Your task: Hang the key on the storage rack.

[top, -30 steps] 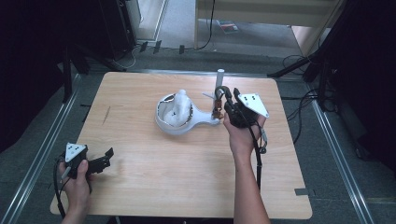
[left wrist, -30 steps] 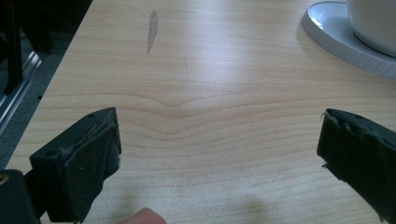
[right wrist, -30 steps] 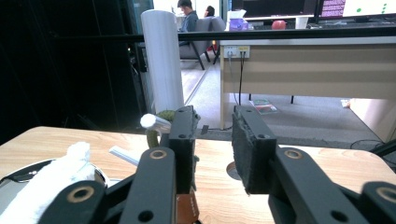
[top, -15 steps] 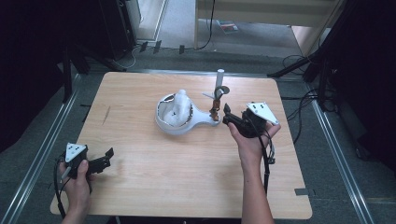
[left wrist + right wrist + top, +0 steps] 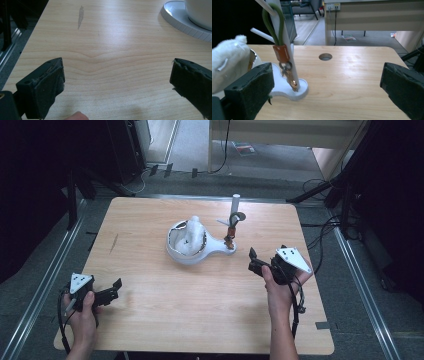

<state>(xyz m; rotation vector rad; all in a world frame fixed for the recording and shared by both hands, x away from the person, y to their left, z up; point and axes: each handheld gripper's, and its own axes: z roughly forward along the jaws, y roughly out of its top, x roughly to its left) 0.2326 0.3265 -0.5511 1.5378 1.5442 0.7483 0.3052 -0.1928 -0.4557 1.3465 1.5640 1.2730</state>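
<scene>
A white stand [image 5: 220, 251] holds a round bowl with a white plush toy [image 5: 192, 232] in it, and an upright post [image 5: 234, 207]. A key ring [image 5: 231, 232] hangs from the post: green loop [image 5: 268, 22], orange tag [image 5: 282, 53], small keys [image 5: 292, 82]. My right gripper [image 5: 253, 261] sits right of the stand, apart from it. Its jaws have just been opening and stand open with nothing between them [image 5: 327, 75]. My left gripper [image 5: 114, 291] rests open near the front left corner, its jaws [image 5: 117, 70] wide over bare wood.
The wooden table [image 5: 200, 315] has a cable hole [image 5: 325, 56] behind the post and a dark streak [image 5: 80, 16] on its left side. The bowl's rim [image 5: 180, 20] shows far ahead of the left gripper. Metal rails [image 5: 35, 300] and cables flank the table.
My right gripper has let go at the post and drawn back toward the front right, lower over the table. The key ring stays hanging on the post. The left hand has kept still.
</scene>
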